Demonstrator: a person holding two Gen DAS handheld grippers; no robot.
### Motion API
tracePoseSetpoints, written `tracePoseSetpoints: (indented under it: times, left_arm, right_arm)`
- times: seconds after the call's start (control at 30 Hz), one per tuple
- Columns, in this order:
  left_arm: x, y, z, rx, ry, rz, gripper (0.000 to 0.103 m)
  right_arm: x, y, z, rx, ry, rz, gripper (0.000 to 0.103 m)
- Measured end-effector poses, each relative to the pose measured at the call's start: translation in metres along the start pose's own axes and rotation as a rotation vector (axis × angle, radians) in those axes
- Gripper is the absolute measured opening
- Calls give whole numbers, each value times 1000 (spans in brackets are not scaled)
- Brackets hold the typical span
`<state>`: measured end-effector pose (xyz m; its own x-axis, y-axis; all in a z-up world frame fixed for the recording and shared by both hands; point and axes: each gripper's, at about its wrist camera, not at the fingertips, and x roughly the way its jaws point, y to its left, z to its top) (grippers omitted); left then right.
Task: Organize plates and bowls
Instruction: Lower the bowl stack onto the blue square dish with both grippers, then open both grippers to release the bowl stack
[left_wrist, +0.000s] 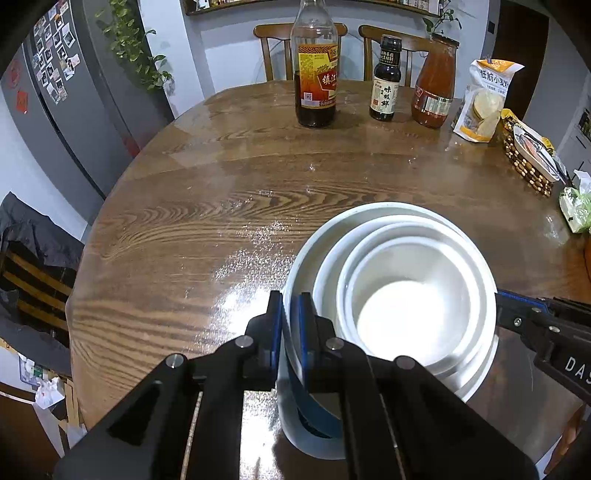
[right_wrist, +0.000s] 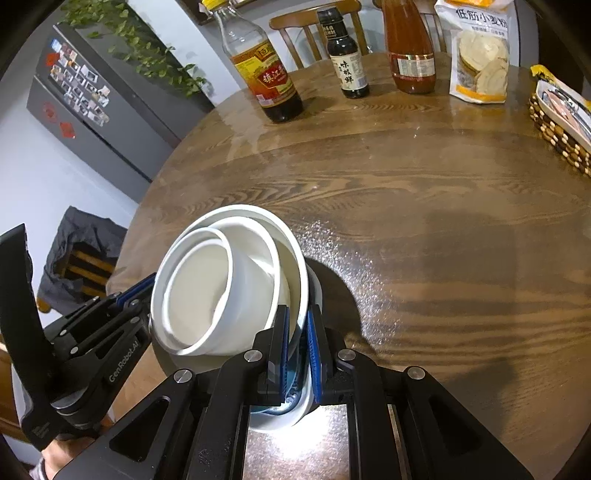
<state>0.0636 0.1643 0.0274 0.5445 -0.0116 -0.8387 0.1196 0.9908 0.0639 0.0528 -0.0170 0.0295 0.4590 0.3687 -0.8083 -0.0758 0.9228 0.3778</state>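
A nested stack of white bowls (left_wrist: 406, 280) sits at the near edge of the round wooden table (left_wrist: 221, 192). My left gripper (left_wrist: 290, 314) is shut on the left rim of the largest outer bowl (left_wrist: 299, 266). My right gripper (right_wrist: 298, 328) is shut on the right rim of the same outer bowl (right_wrist: 284, 236), opposite the left one. The smaller bowls (right_wrist: 207, 291) lean tilted inside it. The right gripper shows at the right edge of the left wrist view (left_wrist: 524, 314). The left gripper shows at the left in the right wrist view (right_wrist: 122, 299).
At the far side of the table stand a vinegar bottle (left_wrist: 316, 74), a small dark sauce bottle (left_wrist: 385, 81), a red sauce jar (left_wrist: 434, 85) and a snack bag (left_wrist: 484, 99). A woven basket (left_wrist: 532, 162) sits at the right edge. Chairs and a grey fridge (left_wrist: 62, 103) stand beyond.
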Motion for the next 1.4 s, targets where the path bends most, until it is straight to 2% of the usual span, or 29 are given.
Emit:
tracePoseSetpoints:
  times: [0.53, 0.6, 0.93, 1.27, 1.4]
  left_arm:
    - [1, -2, 1, -1, -1, -4, 6]
    - [1, -1, 1, -2, -2, -1, 9]
    - [1, 1, 0, 1, 3, 10, 11]
    - [1, 10, 0, -18, 0, 47, 39]
    - [1, 13, 1, -26, 2, 52, 45]
  right_arm:
    - [0, 3, 2, -14, 1, -50, 15]
    - [0, 3, 2, -12, 2, -52, 15]
    - [-1, 6, 2, -22, 2, -74, 15]
    - [-1, 8, 3, -26, 3, -105, 15]
    - [-1, 8, 4, -28, 3, -112, 15]
